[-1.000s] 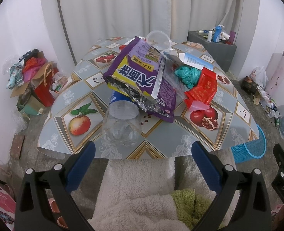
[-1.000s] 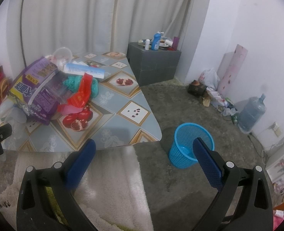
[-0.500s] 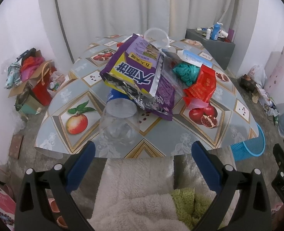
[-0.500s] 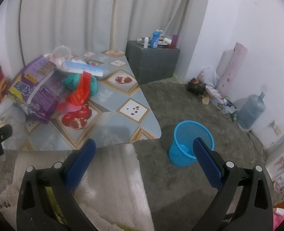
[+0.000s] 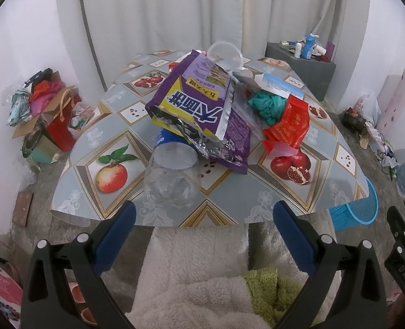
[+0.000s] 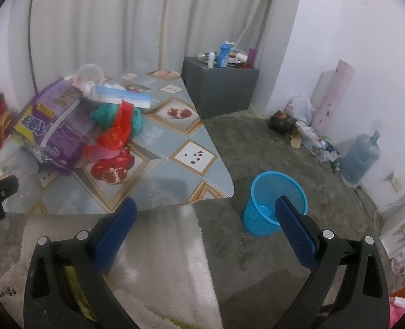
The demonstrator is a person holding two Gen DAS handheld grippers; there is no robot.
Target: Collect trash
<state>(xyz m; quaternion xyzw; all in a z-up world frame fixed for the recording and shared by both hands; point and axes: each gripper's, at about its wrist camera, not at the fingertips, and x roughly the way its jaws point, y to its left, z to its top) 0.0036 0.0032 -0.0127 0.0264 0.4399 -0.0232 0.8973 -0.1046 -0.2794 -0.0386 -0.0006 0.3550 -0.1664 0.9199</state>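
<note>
While nothing is gripped yet: poised at the table point(image 5: 339, 170) edge, trash heaped ahead.

Left gripper point(image 5: 204, 219) spread wide and empty, aimed at the clear plastic bottle point(image 5: 172, 175) lying nearest, likely as the easiest first grab. Right gripper point(image 6: 205, 216) equally wide, holding nothing, hung low near the blue basket point(image 6: 260, 219) on the floor beside the table. Purple snack bag point(image 5: 202, 109), red wrapper point(image 5: 290, 123), teal wad point(image 5: 267, 104) piled mid-table, untouched.

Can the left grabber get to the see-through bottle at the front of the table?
Probably yes. The left gripper is open and the clear bottle lies at the table's near edge, right ahead, with nothing between. Only the purple bag covers its far end.
</note>
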